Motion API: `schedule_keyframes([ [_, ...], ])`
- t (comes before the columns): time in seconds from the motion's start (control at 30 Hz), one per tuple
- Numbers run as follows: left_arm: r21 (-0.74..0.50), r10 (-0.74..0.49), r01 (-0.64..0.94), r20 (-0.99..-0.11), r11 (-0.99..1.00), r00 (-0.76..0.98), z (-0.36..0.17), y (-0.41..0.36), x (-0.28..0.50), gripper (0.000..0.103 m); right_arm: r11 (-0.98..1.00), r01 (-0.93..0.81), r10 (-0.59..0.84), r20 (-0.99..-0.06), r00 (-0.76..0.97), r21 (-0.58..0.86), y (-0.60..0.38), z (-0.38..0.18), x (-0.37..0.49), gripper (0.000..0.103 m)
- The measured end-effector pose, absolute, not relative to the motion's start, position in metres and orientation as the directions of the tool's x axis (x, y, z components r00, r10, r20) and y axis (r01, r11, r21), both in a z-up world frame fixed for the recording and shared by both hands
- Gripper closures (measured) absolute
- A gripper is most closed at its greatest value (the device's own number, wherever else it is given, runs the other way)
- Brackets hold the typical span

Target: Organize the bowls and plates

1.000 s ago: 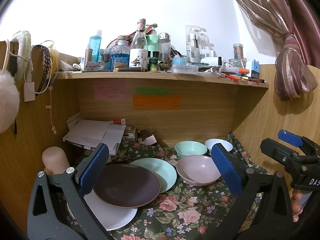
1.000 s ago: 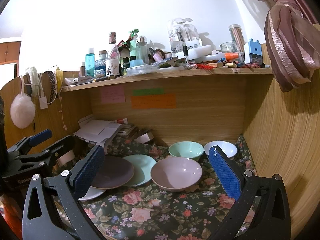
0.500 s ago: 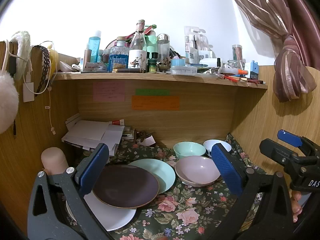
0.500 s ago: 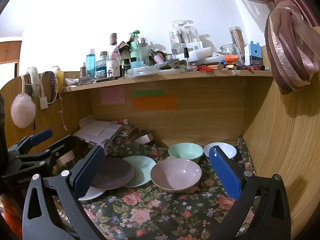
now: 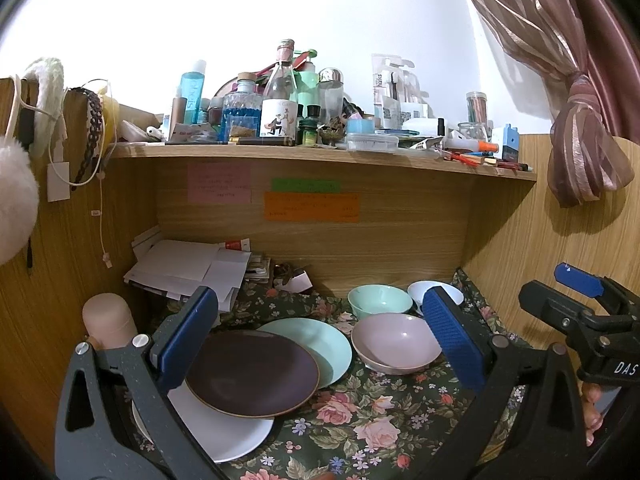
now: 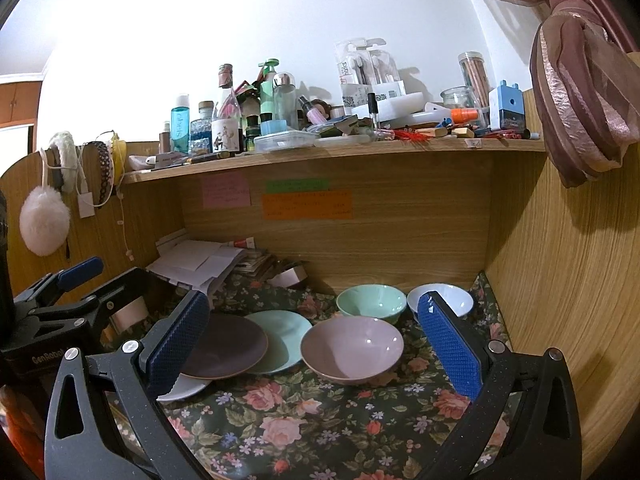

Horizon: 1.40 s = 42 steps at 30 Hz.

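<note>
On the floral cloth [image 5: 360,428] lie three overlapping plates: a dark purple plate [image 5: 252,372] rests on a white plate [image 5: 228,436] and on a mint plate [image 5: 316,340]. To their right stand a pink bowl [image 5: 396,342] [image 6: 352,350], a mint bowl [image 5: 379,300] [image 6: 372,304] and a white bowl [image 5: 418,292] [image 6: 448,298]. My left gripper [image 5: 320,336] hangs open above the plates, holding nothing. My right gripper [image 6: 312,344] is open too, in front of the pink bowl, empty.
A wooden shelf [image 5: 320,154] crowded with bottles and jars runs overhead. Loose papers [image 5: 188,268] are piled at the back left, a pink cylinder [image 5: 108,320] stands by the left wall. Wooden panels close in both sides; a curtain [image 5: 580,132] hangs at right.
Both views have shifted only slightly; the plates and bowls lie as before and both grippers stay open.
</note>
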<state>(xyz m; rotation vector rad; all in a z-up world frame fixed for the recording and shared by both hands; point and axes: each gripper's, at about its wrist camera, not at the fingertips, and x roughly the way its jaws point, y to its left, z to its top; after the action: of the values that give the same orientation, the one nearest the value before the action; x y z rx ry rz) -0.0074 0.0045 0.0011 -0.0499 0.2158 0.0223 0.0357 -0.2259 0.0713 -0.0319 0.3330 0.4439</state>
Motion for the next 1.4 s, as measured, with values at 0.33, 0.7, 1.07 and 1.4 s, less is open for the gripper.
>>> schedule_keyframes([
  [0.33, -0.053, 0.014, -0.026, -0.215, 0.998, 0.977, -0.001, 0.008, -0.007, 0.0, 0.904, -0.426, 0.415, -0.326, 0.849, 0.04, -0.224, 0.071, 0.037, 0.0],
  [0.7, -0.068, 0.03, -0.048, -0.251, 0.997, 0.967, -0.012, 0.022, 0.003, 0.0, 0.901, -0.432, 0.413, -0.366, 0.834, 0.035, -0.212, 0.057, 0.049, 0.0],
  [1.07, -0.115, 0.077, -0.128, -0.374, 0.985, 0.924, -0.045, 0.063, 0.033, 0.0, 0.882, -0.469, 0.43, -0.477, 0.767, 0.042, -0.178, 0.024, 0.084, 0.0],
  [1.4, -0.085, 0.155, -0.228, -0.509, 0.97, 0.847, -0.085, 0.112, 0.067, 0.0, 0.844, -0.533, 0.461, -0.601, 0.653, 0.068, -0.134, -0.02, 0.127, 0.0],
])
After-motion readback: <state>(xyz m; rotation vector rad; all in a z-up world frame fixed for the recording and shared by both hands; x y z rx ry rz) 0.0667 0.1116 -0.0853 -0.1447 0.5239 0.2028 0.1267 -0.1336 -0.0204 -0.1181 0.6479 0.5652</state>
